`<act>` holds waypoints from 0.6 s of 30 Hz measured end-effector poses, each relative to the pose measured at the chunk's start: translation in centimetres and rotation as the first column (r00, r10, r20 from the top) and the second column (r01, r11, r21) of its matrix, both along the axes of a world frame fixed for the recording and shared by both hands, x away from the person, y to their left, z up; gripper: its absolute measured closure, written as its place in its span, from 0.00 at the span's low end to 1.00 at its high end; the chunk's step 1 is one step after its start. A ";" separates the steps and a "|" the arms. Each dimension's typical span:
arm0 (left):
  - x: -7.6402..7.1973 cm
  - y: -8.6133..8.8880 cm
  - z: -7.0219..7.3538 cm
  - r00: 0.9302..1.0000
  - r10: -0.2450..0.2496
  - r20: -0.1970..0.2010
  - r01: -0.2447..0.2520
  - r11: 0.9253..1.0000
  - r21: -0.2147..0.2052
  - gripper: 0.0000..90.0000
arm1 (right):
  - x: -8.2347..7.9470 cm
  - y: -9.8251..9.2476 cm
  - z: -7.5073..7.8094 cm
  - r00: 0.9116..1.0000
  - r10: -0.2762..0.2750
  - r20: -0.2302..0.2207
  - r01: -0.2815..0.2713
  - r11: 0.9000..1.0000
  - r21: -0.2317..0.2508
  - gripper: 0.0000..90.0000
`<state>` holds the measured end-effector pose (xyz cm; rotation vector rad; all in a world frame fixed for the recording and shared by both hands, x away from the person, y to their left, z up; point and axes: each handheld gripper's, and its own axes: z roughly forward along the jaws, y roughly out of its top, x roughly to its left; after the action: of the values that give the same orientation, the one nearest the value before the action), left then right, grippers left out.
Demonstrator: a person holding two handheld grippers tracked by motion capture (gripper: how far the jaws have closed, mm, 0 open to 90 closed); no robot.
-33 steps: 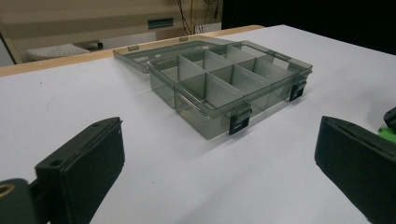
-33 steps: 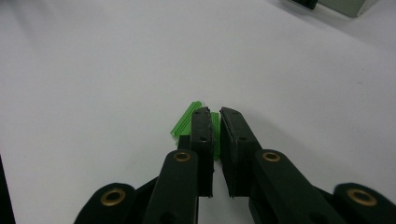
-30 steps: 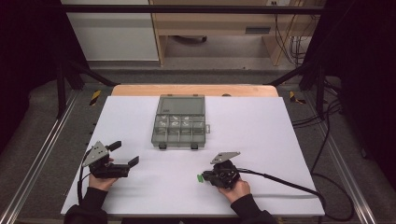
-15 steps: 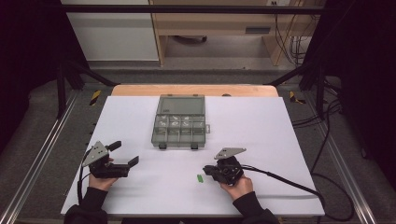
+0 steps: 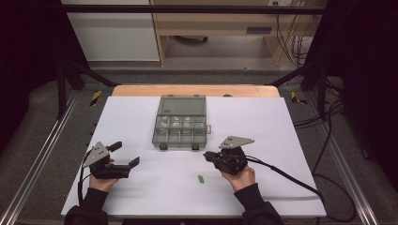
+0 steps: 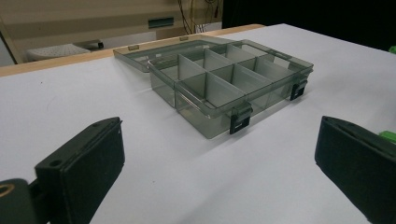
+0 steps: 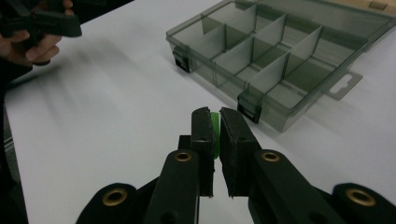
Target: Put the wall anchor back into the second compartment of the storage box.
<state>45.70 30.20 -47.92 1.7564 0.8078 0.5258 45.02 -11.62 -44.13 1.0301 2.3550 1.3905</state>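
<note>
From the high view, we see the left gripper (image 5: 123, 157) resting on the white table (image 5: 281, 122), jaws spread wide and empty. The right gripper (image 5: 210, 157) hangs near the compartment box (image 5: 180, 123), while a small green piece (image 5: 201, 179) lies on the table just beside that hand.

In the left gripper view, our black jaws stand far apart, facing the open box (image 6: 224, 86).

In the right gripper view, our jaws pinch a thin green piece (image 7: 215, 128), lifted before the box (image 7: 280, 60).

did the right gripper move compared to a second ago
Yes. The right gripper, shut on a green piece, rose and went toward the compartment box.
</note>
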 end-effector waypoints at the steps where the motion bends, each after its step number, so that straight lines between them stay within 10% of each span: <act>1: 0.0 0.0 0.0 1.000 0.001 0.001 -0.001 1.000 0.000 0.01 | 0.2 0.1 0.3 1.000 -0.003 0.009 0.003 1.000 0.008 0.94; 18: 0.0 0.0 0.0 1.000 0.001 0.001 -0.001 1.000 -0.001 0.01 | 3.6 3.5 2.9 0.996 -0.031 0.088 0.028 0.999 0.039 0.94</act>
<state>45.71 30.25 -47.92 1.7547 0.8077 0.5268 48.60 -8.14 -41.18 0.9879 2.2503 1.4449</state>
